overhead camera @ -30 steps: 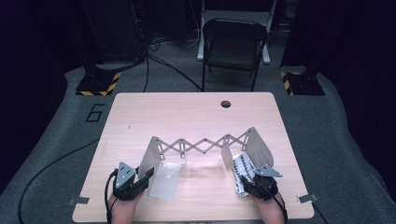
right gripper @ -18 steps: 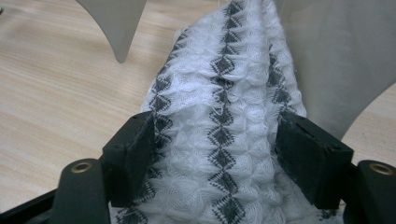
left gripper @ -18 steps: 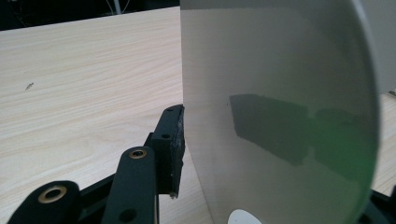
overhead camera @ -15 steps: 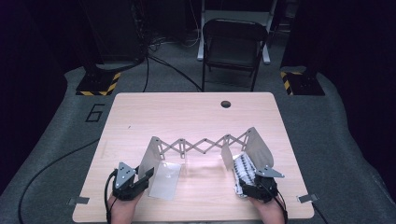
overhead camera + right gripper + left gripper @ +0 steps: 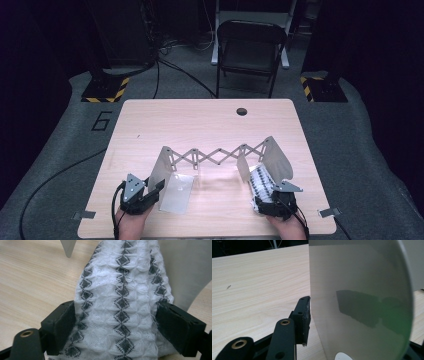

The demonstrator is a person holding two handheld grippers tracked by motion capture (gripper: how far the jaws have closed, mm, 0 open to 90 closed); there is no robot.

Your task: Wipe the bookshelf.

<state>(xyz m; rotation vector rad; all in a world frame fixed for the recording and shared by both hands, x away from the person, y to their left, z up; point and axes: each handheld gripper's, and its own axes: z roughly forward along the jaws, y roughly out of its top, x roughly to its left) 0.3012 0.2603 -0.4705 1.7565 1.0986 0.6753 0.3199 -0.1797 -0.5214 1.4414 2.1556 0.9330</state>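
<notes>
while right claw [image 5: 267,196] grips cloth [image 5: 261,183], rack [image 5: 215,156] stands.

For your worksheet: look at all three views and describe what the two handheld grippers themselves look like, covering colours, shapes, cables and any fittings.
Both the left gripper and the right gripper are black, each topped by a grey three-cornered plate with a black cable trailing toward the person. In the gripper views the jaws are chunky black blocks on flat black link arms with brass-coloured ringed pivots. No sleeves are visible at the wrists.

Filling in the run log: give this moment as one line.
left hand-held gripper: on rack end plate | right hand-held gripper: jaws around folded cloth | table
</notes>
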